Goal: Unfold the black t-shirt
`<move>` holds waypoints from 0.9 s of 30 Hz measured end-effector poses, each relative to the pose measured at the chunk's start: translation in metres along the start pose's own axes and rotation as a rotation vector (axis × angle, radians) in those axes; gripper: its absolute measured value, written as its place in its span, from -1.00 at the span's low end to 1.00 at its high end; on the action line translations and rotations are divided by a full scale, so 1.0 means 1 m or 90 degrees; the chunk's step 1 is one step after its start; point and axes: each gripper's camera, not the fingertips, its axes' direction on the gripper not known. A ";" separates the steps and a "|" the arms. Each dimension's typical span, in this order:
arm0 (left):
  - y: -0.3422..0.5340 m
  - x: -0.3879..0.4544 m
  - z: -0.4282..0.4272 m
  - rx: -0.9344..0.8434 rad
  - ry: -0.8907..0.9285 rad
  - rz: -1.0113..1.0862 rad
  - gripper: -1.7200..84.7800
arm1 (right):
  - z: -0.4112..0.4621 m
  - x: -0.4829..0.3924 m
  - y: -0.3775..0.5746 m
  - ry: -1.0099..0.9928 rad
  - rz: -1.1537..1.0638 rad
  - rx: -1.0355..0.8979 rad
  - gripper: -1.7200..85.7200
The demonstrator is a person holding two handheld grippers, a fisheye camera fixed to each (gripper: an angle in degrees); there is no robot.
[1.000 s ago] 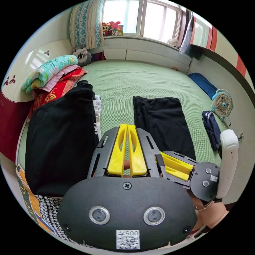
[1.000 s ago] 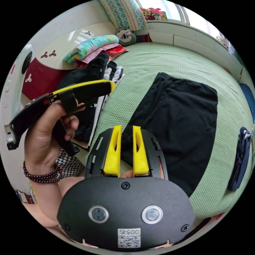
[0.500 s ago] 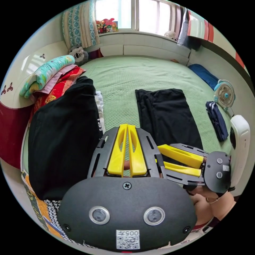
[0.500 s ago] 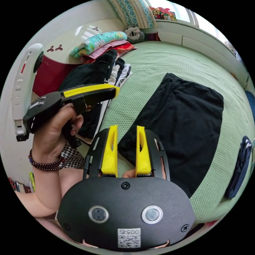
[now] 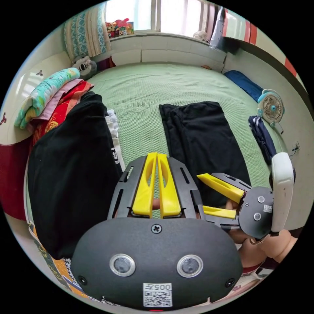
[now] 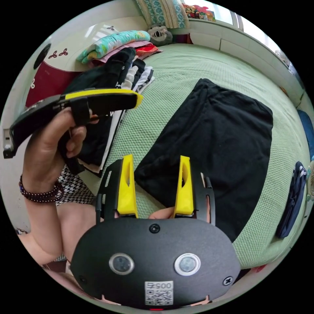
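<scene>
Black t-shirt (image 6: 216, 144) is lying folded flat on the green bed (image 5: 144, 95), roughly mid-mattress, w/ its near corner sitting right in front of the right gripper (image 6: 154, 181), whose jaws are spread wide, prob lining up for that edge. Left gripper (image 5: 157, 183) has jaws closed on nothing, hovering beside the clothes pile (image 5: 72, 157). Plenty of bare bed past the far edge to open it out, pile crowds the left side tho

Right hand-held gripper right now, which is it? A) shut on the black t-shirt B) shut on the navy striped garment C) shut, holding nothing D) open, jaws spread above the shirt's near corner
D: in the right gripper view the right hand-held gripper has its yellow jaws spread wide apart over the near corner of the folded black t-shirt, with no cloth pinched between them.
</scene>
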 end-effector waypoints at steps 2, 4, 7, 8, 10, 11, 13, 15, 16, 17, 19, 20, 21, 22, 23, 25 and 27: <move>-0.003 0.001 0.002 0.000 -0.018 0.014 -0.98 | 0.006 -0.005 -0.002 0.036 -0.008 -0.007 -0.58; -0.008 0.002 0.007 -0.004 -0.027 0.034 -0.98 | 0.009 -0.006 -0.005 0.064 -0.007 -0.011 -0.63; -0.016 -0.001 0.016 -0.015 -0.014 0.045 -0.98 | 0.008 -0.001 -0.007 0.072 0.001 -0.015 -0.72; -0.018 -0.001 0.017 -0.018 -0.015 0.046 -0.98 | 0.006 0.005 -0.008 0.065 0.018 -0.013 -0.81; -0.027 -0.006 0.024 -0.028 -0.007 0.041 -0.98 | 0.004 0.015 -0.008 0.022 0.051 -0.017 -0.91; -0.029 -0.008 0.025 -0.030 0.001 0.039 -0.98 | 0.001 0.022 -0.007 -0.004 0.072 -0.013 -0.95; -0.033 -0.014 0.028 -0.026 0.045 0.027 -0.97 | -0.003 0.030 -0.005 -0.028 0.089 -0.003 -0.98; -0.036 -0.019 0.033 -0.032 0.072 0.012 -0.97 | -0.007 0.034 -0.002 -0.046 0.104 0.006 -0.98; -0.038 -0.021 0.036 -0.039 0.082 0.004 -0.97 | -0.009 0.036 -0.001 -0.054 0.110 0.013 -0.97; -0.039 -0.022 0.037 -0.040 0.085 0.001 -0.97 | -0.012 0.035 0.001 -0.061 0.108 0.026 -0.96; -0.045 -0.023 0.040 -0.040 0.090 -0.002 -0.97 | -0.014 0.033 0.003 -0.069 0.098 0.033 -0.94; -0.047 -0.023 0.040 -0.039 0.090 -0.001 -0.97 | -0.013 0.030 0.004 -0.082 0.091 0.028 -0.91; -0.049 -0.022 0.039 -0.031 0.086 0.002 -0.98 | -0.012 0.028 0.004 -0.088 0.086 0.026 -0.90; -0.051 -0.022 0.037 -0.019 0.080 0.004 -0.98 | -0.008 0.023 0.005 -0.093 0.067 0.019 -0.86; -0.052 -0.022 0.036 -0.015 0.077 0.006 -0.98 | -0.004 0.018 0.005 -0.092 0.047 0.012 -0.82; -0.053 -0.022 0.038 -0.011 0.065 0.007 -0.98 | 0.005 0.011 0.006 -0.077 0.033 -0.008 -0.77; -0.054 -0.022 0.042 -0.017 0.066 0.007 -0.98 | 0.013 0.004 0.006 -0.065 0.014 -0.032 -0.73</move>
